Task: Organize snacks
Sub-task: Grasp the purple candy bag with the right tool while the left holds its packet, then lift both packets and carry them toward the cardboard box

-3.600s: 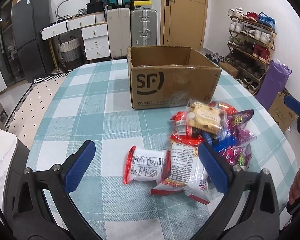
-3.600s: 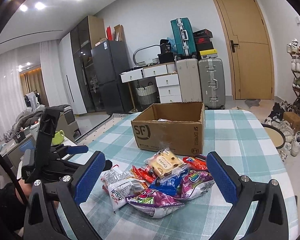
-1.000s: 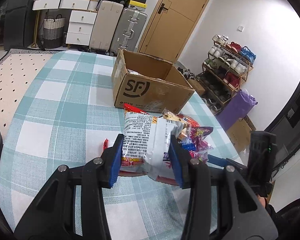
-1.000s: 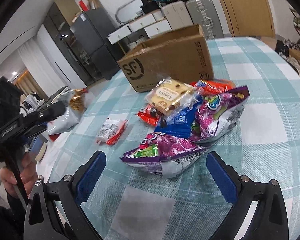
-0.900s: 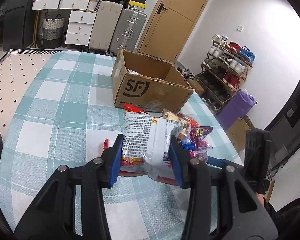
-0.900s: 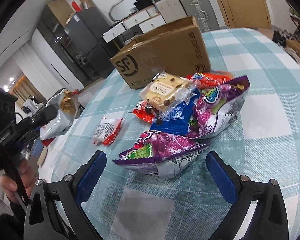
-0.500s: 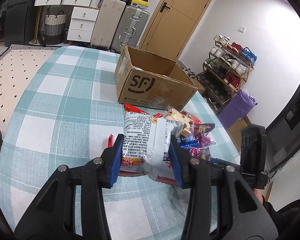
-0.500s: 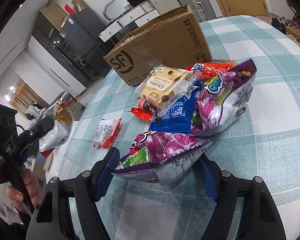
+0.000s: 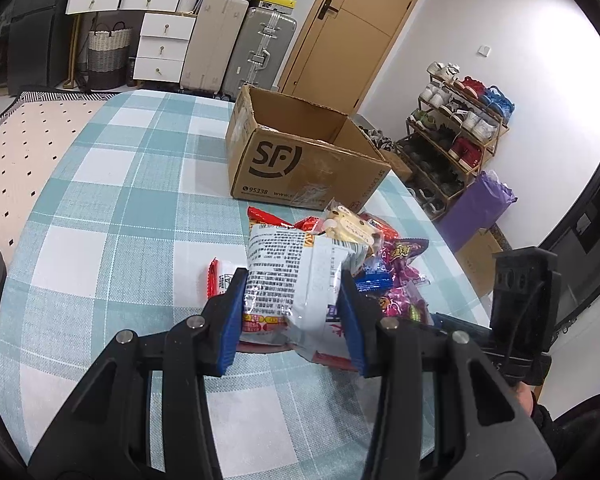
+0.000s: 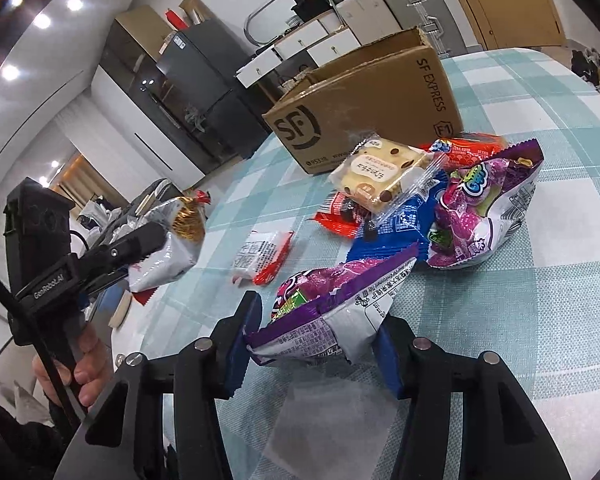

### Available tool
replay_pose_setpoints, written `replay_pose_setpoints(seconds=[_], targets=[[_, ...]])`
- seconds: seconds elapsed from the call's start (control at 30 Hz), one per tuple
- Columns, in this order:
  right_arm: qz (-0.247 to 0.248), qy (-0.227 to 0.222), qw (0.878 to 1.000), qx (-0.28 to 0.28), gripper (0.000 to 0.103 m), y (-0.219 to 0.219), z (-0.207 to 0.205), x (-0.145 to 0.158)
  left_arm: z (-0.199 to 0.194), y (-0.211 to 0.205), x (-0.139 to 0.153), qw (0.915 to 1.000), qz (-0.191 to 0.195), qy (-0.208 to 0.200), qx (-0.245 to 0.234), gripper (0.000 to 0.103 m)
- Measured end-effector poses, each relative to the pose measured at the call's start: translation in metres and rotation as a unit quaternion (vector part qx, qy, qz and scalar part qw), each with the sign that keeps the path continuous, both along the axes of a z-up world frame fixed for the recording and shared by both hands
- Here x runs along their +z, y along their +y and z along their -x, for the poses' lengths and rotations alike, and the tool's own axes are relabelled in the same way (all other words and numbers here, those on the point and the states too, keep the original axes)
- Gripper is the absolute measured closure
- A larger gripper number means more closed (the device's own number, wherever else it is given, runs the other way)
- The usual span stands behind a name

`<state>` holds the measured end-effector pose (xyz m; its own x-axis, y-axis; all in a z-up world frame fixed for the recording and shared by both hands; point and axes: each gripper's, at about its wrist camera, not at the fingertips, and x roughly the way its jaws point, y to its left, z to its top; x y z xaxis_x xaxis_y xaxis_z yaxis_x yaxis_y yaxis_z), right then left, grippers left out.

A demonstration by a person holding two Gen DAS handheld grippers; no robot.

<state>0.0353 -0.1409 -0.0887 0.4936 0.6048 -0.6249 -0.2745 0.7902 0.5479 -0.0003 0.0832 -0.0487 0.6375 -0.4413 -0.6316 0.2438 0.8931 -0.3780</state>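
My left gripper (image 9: 293,278) is shut on a white snack bag with red edges (image 9: 288,248), held above the checked table (image 9: 100,200). The right wrist view shows that same bag (image 10: 168,240) at the left. My right gripper (image 10: 318,320) has its jaws closing, and both blue pads press the near end of a purple snack bag (image 10: 340,284). Beyond it lie a cookie pack (image 10: 384,172), a blue pack (image 10: 396,220), a second purple bag (image 10: 484,208), a red pack (image 10: 468,148) and a small white-and-red pack (image 10: 260,256). An open SF cardboard box (image 9: 300,160) stands behind the pile.
The round table's edge curves close on the right (image 9: 452,248). Off the table stand suitcases (image 9: 260,52), white drawers (image 9: 160,52), a wooden door (image 9: 352,28) and a shoe rack (image 9: 456,120). A hand (image 10: 84,372) grips the left tool's handle.
The right jaws came in from wide apart onto the near end of the purple bag, which now bulges between the pads. The left gripper kept still with the white bag.
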Motion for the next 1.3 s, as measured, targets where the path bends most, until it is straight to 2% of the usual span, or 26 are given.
replay_pose_setpoints(seconds=[0.3,0.63,1.03,1.3], targets=[[-0.017,-0.023,1.0,0.008,0.05,-0.005,0.011,0.018,0.003,-0.005,0.008,0.9999,-0.013,-0.011,0.003,0.063],[-0.032,-0.055,0.998,0.02,0.05,-0.003,0.021,0.04,0.006,-0.013,0.023,0.9988,-0.045,-0.013,0.01,0.063],[-0.029,-0.098,0.995,0.022,0.05,-0.009,0.022,0.082,-0.004,-0.015,0.05,0.9984,-0.047,-0.033,0.002,0.063],[-0.04,-0.146,0.988,0.013,0.05,-0.021,0.013,0.129,-0.016,-0.02,0.084,0.9972,-0.05,-0.054,-0.009,0.063]])
